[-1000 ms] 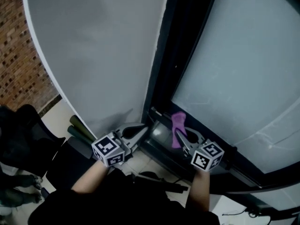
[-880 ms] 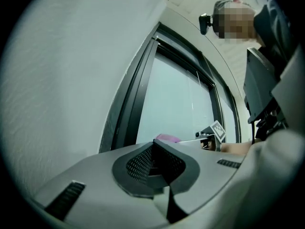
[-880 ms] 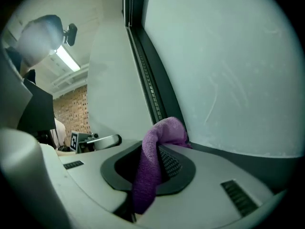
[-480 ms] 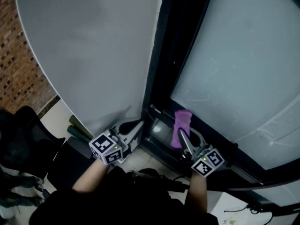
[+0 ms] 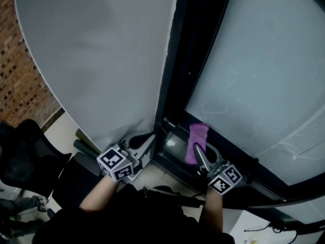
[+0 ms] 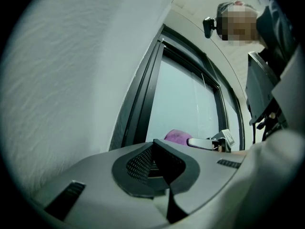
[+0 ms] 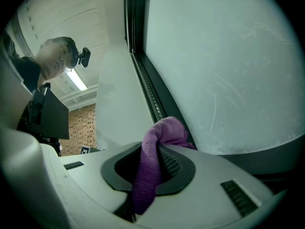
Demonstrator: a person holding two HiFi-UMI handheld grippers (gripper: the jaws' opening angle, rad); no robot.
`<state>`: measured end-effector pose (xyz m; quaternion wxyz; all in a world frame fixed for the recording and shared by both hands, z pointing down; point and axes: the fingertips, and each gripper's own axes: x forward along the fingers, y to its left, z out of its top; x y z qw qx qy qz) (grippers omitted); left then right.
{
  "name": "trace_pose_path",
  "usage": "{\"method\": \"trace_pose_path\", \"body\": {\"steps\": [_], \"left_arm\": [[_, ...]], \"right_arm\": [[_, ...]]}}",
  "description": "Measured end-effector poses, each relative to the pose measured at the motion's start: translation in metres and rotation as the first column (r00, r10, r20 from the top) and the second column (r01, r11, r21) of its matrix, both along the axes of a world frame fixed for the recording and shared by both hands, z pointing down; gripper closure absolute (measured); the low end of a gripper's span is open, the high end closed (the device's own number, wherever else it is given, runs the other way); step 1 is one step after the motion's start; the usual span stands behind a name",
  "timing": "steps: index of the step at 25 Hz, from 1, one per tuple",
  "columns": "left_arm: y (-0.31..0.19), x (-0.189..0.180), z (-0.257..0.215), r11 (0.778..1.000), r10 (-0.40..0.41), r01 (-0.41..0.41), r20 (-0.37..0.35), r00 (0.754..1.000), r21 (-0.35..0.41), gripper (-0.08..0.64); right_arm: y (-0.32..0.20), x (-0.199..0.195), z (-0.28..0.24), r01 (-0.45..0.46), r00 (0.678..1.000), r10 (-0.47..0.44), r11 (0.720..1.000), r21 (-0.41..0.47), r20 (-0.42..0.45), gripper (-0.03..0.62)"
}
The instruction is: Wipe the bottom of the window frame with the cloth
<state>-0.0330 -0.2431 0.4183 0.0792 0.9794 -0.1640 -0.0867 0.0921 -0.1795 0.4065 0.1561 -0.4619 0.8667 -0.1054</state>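
Observation:
A purple cloth point(image 5: 198, 135) hangs from my right gripper point(image 5: 195, 149), which is shut on it. The cloth's top touches the foot of the frosted pane, just above the dark bottom rail of the window frame point(image 5: 264, 181). In the right gripper view the cloth point(image 7: 151, 168) drapes down between the pads, with the frame point(image 7: 151, 99) running away behind it. My left gripper point(image 5: 146, 138) is shut and holds nothing, low beside the frame's upright by the white wall. In the left gripper view its jaws point(image 6: 153, 149) meet, and the cloth point(image 6: 177, 136) shows beyond.
A white curved wall panel point(image 5: 101, 60) fills the left, with brick wall point(image 5: 20, 80) beyond it. Frosted glass point(image 5: 264, 75) fills the right. A black chair point(image 5: 28, 159) stands at lower left. Dark tubes point(image 5: 84, 139) and a black rod point(image 5: 172, 197) lie on the floor.
The right gripper has shifted slightly right and down along the rail with the cloth, which now stands a little higher against the glass. The left gripper has barely moved.

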Motion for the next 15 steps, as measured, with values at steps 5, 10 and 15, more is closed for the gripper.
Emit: {"method": "trace_pose_path", "body": {"steps": [5, 10, 15], "left_arm": [[-0.002, -0.001, -0.003, 0.999, -0.024, 0.024, -0.002, 1.000, 0.021, 0.568], [0.000, -0.001, -0.006, 0.999, -0.027, 0.027, -0.007, 1.000, 0.029, 0.568], [0.006, -0.002, -0.009, 0.998, -0.026, 0.026, 0.000, 1.000, 0.055, 0.568]], "right_arm": [[0.000, -0.011, 0.004, 0.020, 0.999, -0.020, 1.000, -0.004, -0.035, 0.529], [-0.001, -0.015, 0.007, 0.020, 0.997, -0.020, 1.000, -0.001, -0.075, 0.531], [0.002, -0.021, 0.007, 0.013, 0.992, -0.012, 1.000, 0.010, -0.125, 0.531]]}}
